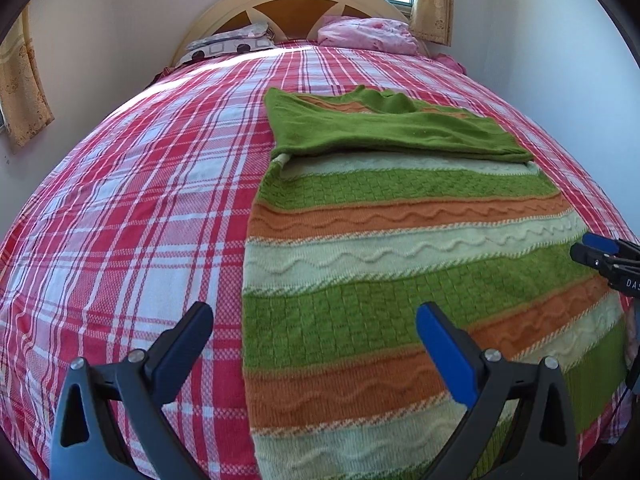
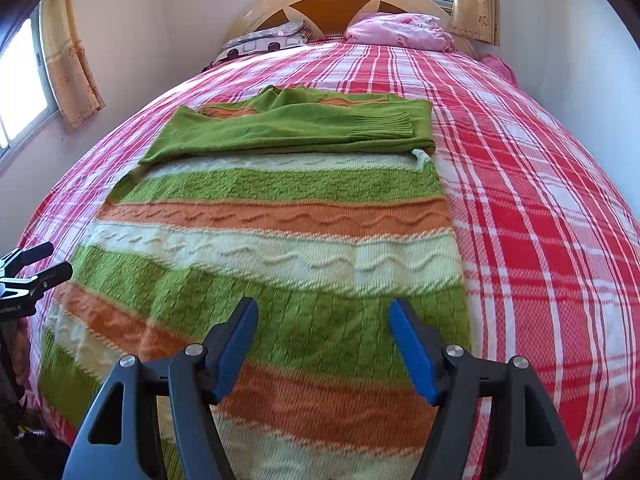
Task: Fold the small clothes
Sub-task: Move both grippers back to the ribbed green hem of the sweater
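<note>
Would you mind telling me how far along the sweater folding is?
Done: both green sleeves lie folded across the striped knitted sweater. In hand: nothing; the left claw and right claw hover open. Left: folding the body up.

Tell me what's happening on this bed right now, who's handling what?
A person with a gripper in each hand is folding a striped knit sweater laid flat on the plaid bedsheet. Both green sleeves are already folded across the chest. The left gripper and right gripper are both open, holding nothing, above the sweater's hem end. The bottom half has not been folded up yet.
</note>
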